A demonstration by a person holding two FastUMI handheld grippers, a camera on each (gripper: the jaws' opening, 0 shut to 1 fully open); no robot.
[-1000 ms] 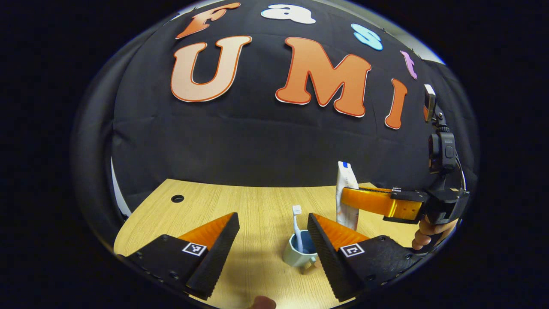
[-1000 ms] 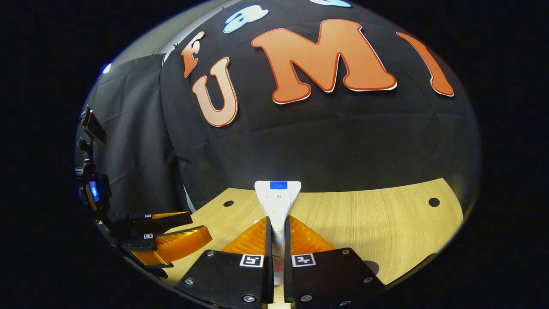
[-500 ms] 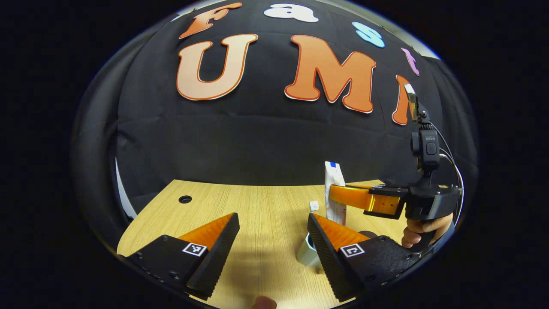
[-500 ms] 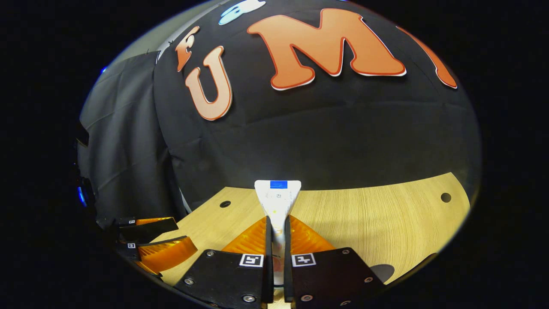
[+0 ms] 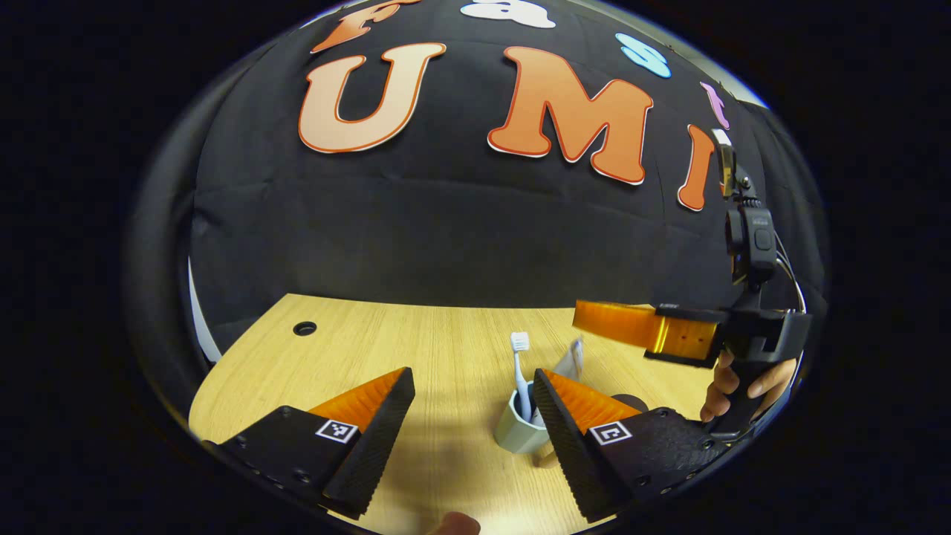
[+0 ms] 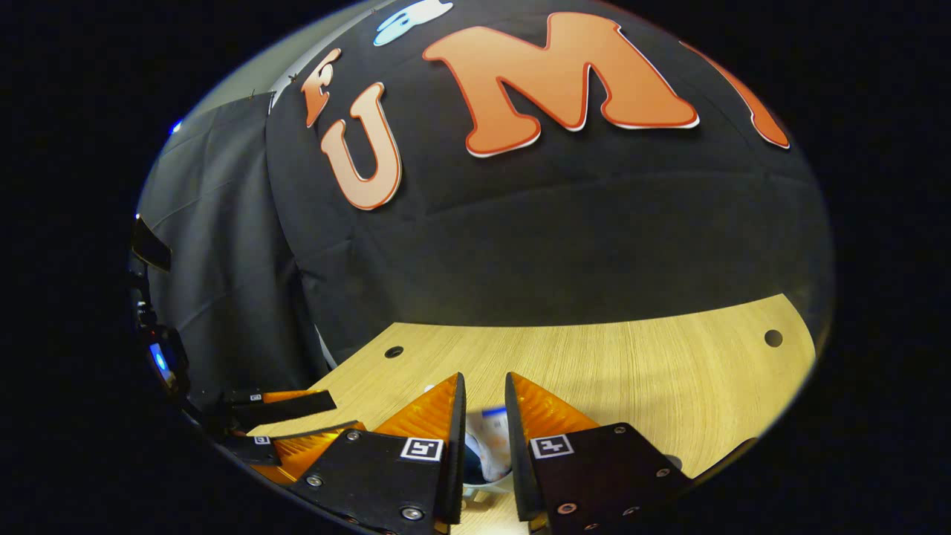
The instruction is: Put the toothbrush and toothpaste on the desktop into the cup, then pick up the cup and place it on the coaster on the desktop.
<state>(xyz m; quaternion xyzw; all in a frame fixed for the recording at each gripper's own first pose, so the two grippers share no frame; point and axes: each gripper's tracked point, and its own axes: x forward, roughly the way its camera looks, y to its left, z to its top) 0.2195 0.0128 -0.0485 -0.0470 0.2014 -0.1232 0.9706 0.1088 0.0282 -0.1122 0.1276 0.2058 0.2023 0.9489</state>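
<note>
Both grippers open over the cup, nothing clamped.
I see right gripper (image 6: 484, 427) with wedge fingers parted around the toothpaste (image 6: 494, 438) tube; left gripper (image 5: 473, 416) spread wide. Toothbrush (image 5: 521, 371) stands in the faceted cup (image 5: 516, 431) on the wood-grain desktop (image 5: 416, 349).

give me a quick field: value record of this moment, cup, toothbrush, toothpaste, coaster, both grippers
cup: pale cup standing on the wooden desktop, partly behind the left gripper's finger
toothbrush: toothbrush upright in the cup, head up
toothpaste: toothpaste tube in the cup, leaning; seen between the right gripper's fingers from the right gripper view
coaster: dark round coaster on the desktop, just right of the cup
left gripper: left gripper open, holding nothing
right gripper: right gripper open above the cup, apart from the tube
done: both items in cup
left: cup onto coaster
</note>
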